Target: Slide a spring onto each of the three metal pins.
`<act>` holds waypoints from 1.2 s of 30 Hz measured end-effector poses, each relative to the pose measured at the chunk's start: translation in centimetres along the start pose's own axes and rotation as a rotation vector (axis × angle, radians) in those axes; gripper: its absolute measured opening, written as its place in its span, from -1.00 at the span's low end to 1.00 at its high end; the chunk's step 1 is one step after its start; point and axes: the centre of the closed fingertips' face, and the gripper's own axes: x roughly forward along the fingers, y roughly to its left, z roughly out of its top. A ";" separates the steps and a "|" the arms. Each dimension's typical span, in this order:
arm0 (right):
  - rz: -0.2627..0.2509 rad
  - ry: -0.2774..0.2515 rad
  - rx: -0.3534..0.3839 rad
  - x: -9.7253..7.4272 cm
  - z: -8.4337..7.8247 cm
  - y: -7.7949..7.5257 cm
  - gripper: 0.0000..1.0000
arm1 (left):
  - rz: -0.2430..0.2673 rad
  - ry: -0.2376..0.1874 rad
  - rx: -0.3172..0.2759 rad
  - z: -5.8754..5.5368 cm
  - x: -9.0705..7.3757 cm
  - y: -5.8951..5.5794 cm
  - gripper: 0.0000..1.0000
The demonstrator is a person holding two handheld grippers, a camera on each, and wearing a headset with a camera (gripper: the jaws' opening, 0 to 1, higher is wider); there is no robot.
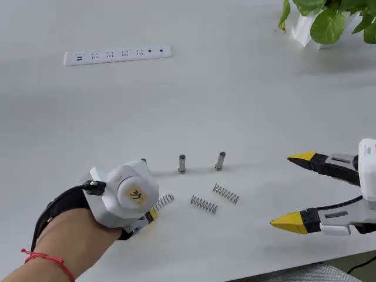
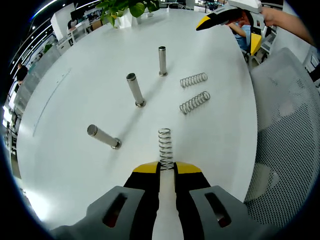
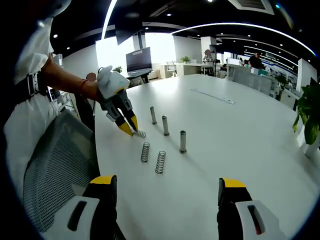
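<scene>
**A:** Where is the left tool (image 2: pixel 166 167)?

**B:** Low at the near left of the surface (image 1: pixel 247 94). Its jaws are closed on the near end of the left spring (image 2: pixel 165 145). The rest of that coil sticks out past the yellow tips and looks to rest on the surface.

**A:** And the right tool (image 1: pixel 294 189)?

**B:** At the right edge, jaws spread wide and gripping nothing. Its yellow tips point left, well apart from the parts.

**A:** The other springs?

**B:** The middle spring (image 1: pixel 204 204) and the right spring (image 1: pixel 225 193) lie loose on their sides. They are near each other but not touching, just on the near side of the pins.

**A:** The pins?

**B:** Three stand upright in a row running left to right. The left pin (image 2: pixel 104 137) is just beyond the left tool, which hides most of it in the head view. The middle pin (image 1: pixel 182 164) and the right pin (image 1: pixel 220 160) stand in plain sight. None carries a spring yet.

**A:** Anything else on the surface?

**B:** A white power strip (image 1: pixel 117 55) lies at the far left. A green plant (image 1: pixel 329 20) in a white pot sits at the far right corner.
</scene>
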 end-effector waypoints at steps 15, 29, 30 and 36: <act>0.015 -0.001 0.006 0.0 -0.3 0.3 0.75 | -0.020 0.007 -0.003 -0.1 -0.1 0.0 -0.87; 0.021 -0.008 -0.006 0.2 0.4 0.7 0.72 | -0.031 -0.017 -0.033 -0.5 -0.4 -0.1 -0.87; 0.022 -0.010 -0.006 0.2 0.5 0.8 0.72 | -0.032 -0.019 -0.035 -0.5 -0.4 -0.1 -0.87; 0.024 -0.022 -0.005 0.4 1.0 1.0 0.69 | -0.037 -0.036 -0.054 -0.5 -0.6 -0.3 -0.87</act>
